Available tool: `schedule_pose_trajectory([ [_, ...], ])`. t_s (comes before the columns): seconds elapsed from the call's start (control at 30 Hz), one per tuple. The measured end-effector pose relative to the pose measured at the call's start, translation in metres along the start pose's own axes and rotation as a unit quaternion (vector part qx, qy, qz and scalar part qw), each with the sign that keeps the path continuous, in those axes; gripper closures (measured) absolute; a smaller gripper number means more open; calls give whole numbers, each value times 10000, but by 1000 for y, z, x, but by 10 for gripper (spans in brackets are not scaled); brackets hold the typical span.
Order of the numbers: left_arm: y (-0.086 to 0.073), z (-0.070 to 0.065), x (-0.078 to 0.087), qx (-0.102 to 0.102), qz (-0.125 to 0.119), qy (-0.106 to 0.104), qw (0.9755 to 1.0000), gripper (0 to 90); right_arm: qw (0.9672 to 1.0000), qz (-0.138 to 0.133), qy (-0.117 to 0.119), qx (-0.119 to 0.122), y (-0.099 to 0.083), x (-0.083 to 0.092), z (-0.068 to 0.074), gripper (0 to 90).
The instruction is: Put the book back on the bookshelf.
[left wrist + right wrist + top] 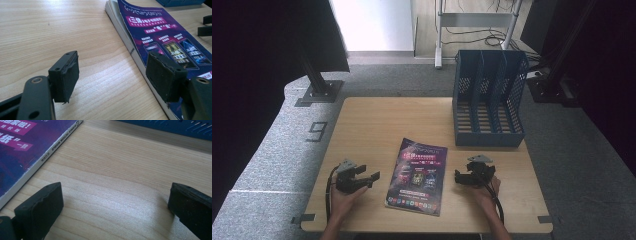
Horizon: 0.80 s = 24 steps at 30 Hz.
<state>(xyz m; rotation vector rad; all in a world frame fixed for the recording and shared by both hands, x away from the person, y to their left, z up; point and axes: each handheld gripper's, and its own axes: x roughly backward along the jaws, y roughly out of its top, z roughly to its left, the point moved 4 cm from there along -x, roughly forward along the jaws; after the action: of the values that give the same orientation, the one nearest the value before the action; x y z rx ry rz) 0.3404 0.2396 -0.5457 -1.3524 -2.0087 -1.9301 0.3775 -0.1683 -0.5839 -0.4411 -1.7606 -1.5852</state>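
Observation:
A purple-covered magazine (pixel 418 176) lies flat on the wooden table (pixel 377 125), near its front middle. My left gripper (pixel 371 176) rests just left of the magazine, open, with its jaws pointing toward it. In the left gripper view the open left gripper (pixel 112 75) holds nothing, and the magazine (pixel 162 32) runs along the right side with its spine close to the right jaw. My right gripper (pixel 460 178) sits just right of the magazine, open. In the right gripper view the right gripper (pixel 115 202) stands wide over bare wood, with the magazine (pixel 25 147) at the upper left.
A blue slotted file rack (pixel 488 100) stands upright at the table's back right; its base (pixel 175 126) shows ahead of the right gripper. The right gripper's jaws (pixel 206 25) show at the far right of the left gripper view. Dark stands and cables sit on the floor beyond the table.

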Motion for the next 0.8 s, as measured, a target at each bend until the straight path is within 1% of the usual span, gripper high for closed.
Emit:
schedule_pose_trajectory([
  [0.03, 0, 0, 1, -4, -30, -3, 10000, 265, 10000, -6, 0, -2, 0, 0, 0, 0],
  [0.13, -1, -1, 1, -41, -20, -9, 10000, 262, 10000, -10, -4, -13, 0, 0, 0, 3],
  [0.33, -1, -4, 2, -49, -37, -65, 10000, 259, 10000, -51, -18, -13, 0, 1, 1, 28],
  [0.4, -2, -5, 1, -60, -32, -89, 9999, 257, 10000, -53, 11, 2, 0, 2, 1, 39],
  [0.47, -3, -5, 1, -37, -28, -105, 9999, 256, 10000, -70, 7, 5, 0, 1, 1, 49],
  [0.57, -3, -5, 1, 9, -33, -162, 9999, 255, 9999, -118, -94, 62, 1, 2, 2, 72],
  [0.6, -3, -6, 1, -27, -21, -159, 9999, 250, 9999, -128, -101, 56, 1, 2, 3, 87],
  [0.73, -3, -7, 1, -34, -9, -142, 9999, 238, 9998, -149, -84, 54, 2, 3, 4, 104],
  [0.77, -3, -7, 2, -42, -19, -112, 9999, 237, 9998, -184, -9, 14, 3, 4, 4, 108],
  [0.8, -3, -6, 3, -37, -35, -101, 9999, 237, 9998, -211, 16, 6, 3, 5, 4, 111],
])
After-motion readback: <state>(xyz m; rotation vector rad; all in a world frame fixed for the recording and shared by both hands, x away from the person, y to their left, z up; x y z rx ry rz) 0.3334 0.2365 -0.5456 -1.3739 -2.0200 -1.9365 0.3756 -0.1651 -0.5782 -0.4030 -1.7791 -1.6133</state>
